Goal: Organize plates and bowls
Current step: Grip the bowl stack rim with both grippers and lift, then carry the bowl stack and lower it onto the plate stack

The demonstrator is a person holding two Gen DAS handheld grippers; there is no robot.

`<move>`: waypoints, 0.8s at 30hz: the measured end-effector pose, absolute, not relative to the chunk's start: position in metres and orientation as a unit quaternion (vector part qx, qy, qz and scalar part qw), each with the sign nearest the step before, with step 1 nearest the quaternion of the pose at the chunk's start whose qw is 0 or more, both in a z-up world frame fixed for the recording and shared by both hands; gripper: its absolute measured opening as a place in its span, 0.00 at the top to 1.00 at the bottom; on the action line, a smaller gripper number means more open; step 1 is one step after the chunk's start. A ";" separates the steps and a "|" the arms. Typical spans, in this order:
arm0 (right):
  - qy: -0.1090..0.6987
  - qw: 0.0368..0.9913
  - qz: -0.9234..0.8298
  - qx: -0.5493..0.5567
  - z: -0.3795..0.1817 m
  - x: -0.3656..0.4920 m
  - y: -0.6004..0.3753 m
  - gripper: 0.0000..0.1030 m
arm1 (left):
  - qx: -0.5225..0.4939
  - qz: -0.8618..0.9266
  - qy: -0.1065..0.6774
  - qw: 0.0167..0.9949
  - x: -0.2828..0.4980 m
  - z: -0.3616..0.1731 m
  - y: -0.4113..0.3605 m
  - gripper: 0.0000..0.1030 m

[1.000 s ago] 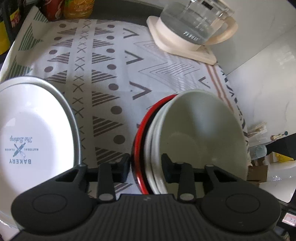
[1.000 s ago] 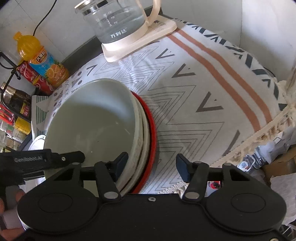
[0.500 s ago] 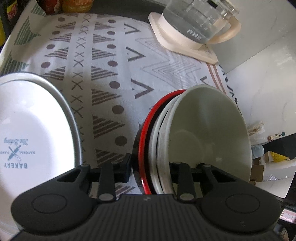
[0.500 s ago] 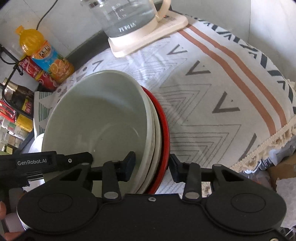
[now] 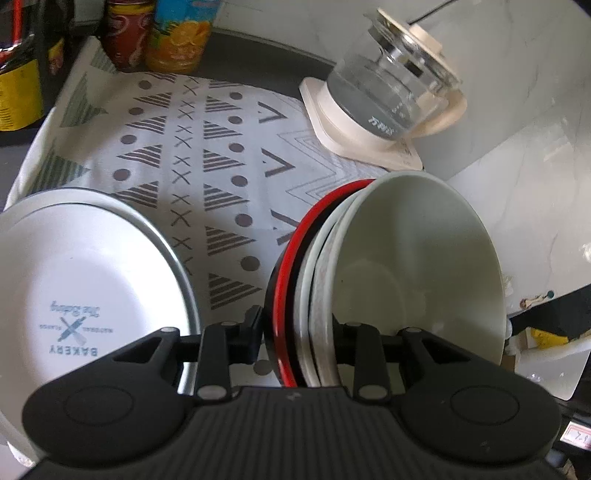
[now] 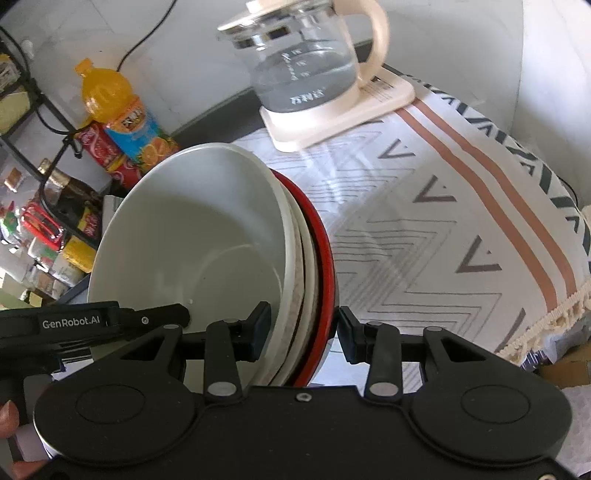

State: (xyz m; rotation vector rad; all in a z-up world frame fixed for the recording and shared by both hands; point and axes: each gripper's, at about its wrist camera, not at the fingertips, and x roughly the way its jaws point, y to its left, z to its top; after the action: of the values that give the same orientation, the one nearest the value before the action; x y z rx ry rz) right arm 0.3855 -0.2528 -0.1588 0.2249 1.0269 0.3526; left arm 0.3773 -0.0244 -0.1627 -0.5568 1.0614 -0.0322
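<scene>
At the left of the left wrist view a white plate (image 5: 74, 280) printed with "BAKERY" lies on the patterned tablecloth (image 5: 207, 177), its grey rim close beside the gripper's outer finger. To its right stands the stack of bowls (image 5: 406, 266), tilted up on edge: a pale bowl (image 5: 424, 258) on the inside, white rims behind it, and a red-rimmed black bowl (image 5: 286, 280) on the outside. The left gripper (image 5: 297, 334) is clamped across the near rims of this stack, one finger against the red-rimmed bowl's outer wall, the other inside the pale bowl. At the far edge, a red can (image 5: 127, 33) and an orange drink bottle (image 5: 181, 33) stand at the left, and a glass kettle (image 5: 388, 85) on its cream base sits at the far right.

In the right wrist view the left gripper's arm reaches into the pale bowl from the left. The right gripper (image 6: 304, 334) grips the same stack, its left finger inside the pale bowl, its right finger just outside the red rim. The striped end of the tablecloth lies to the right.
</scene>
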 end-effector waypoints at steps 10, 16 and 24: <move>0.474 0.856 0.184 0.099 -0.144 0.373 -0.229 0.63 | -0.280 0.009 0.477 0.833 0.352 -0.150 -0.003 0.71; 0.466 0.857 0.197 0.095 -0.138 0.363 -0.213 0.63 | -0.285 0.021 0.467 0.837 0.335 -0.143 0.011 0.71; 0.455 0.856 0.230 0.079 -0.126 0.359 -0.187 0.63 | -0.300 0.045 0.448 0.841 0.313 -0.134 0.034 0.71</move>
State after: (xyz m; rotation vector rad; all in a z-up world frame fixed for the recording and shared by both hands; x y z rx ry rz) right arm 0.3586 -0.1873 -0.1264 0.1660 0.9572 0.4832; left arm 0.3132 0.0338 -0.1343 -0.6349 0.9468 0.0960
